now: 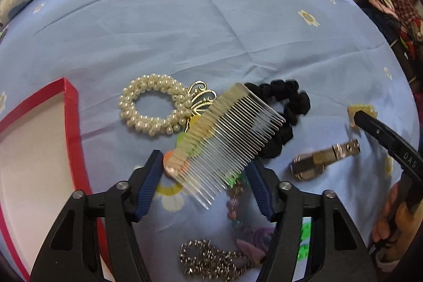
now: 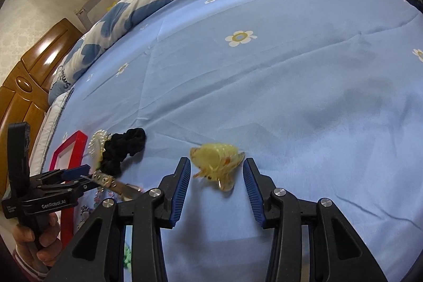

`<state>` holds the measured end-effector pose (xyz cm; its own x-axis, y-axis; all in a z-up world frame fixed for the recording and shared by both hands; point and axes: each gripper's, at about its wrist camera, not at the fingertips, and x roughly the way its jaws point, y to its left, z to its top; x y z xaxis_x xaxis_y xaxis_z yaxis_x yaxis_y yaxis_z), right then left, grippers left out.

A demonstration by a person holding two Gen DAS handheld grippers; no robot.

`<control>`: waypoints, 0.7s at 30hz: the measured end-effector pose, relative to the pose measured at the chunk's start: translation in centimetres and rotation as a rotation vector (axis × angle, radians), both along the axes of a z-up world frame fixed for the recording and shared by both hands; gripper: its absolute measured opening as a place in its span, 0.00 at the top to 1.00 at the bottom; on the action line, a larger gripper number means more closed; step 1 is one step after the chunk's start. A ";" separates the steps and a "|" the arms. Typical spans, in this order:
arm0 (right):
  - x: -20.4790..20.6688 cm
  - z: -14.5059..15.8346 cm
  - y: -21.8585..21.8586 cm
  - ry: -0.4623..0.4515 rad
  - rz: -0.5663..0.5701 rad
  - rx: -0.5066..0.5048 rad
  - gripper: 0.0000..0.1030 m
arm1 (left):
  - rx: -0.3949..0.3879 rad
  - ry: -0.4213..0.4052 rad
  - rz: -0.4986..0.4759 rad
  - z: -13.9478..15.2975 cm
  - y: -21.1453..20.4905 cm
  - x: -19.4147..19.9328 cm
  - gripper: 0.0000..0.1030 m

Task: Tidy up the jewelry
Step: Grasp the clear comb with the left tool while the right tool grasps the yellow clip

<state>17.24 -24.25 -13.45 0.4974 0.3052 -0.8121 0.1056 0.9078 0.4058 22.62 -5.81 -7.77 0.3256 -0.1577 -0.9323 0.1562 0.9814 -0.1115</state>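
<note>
Two views show different parts of the same blue bedsheet [image 1: 211,25]. Only the left wrist view gives the hair comb [image 1: 224,139] clearly: it sits between the spread fingers of the left gripper [image 1: 205,171], and whether the pads touch it I cannot tell, because the comb is blurred. Its long axis runs diagonally, from the low end near the left finger up and away toward the black scrunchie [image 1: 288,110], and its metal teeth point to the right and toward the camera. Just left of the comb lie the pearl scrunchie [image 1: 150,105] and a gold clip [image 1: 201,97]; further left is the red box [image 1: 71,123]. Right of the comb lies a metal clasp [image 1: 325,157], and nearer to the camera a beaded chain [image 1: 211,260]. The right wrist view shows what the other view has only at its edge: the yellow claw clip [image 2: 215,163], lying on the sheet just ahead of the right gripper [image 2: 216,171], whose fingers stand apart on both sides of it without touching. In this view the comb is mostly hidden behind the left gripper.
</note>
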 end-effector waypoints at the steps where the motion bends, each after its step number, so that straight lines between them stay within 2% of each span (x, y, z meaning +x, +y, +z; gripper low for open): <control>1: 0.1 0.0 -0.1 -0.002 -0.002 -0.001 0.59 | -0.004 -0.007 0.003 0.1 0.1 0.1 0.44; 3: 0.1 0.0 -0.1 -0.007 -0.011 -0.002 0.63 | -0.011 -0.016 0.006 0.3 0.3 0.1 0.45; 10: -0.3 0.6 -0.6 -0.030 -0.029 0.014 0.67 | -0.031 -0.048 0.019 1.3 1.0 -0.6 0.46; 21: -2.7 4.9 0.6 -0.096 0.004 0.068 0.67 | -0.083 -0.122 0.050 5.2 3.1 -4.9 0.46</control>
<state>14.52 -23.70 -8.56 0.5704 0.3602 -0.7382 0.0596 0.8782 0.4746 17.76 -2.72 -2.61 0.4446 -0.2134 -0.8699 0.1250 0.9765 -0.1756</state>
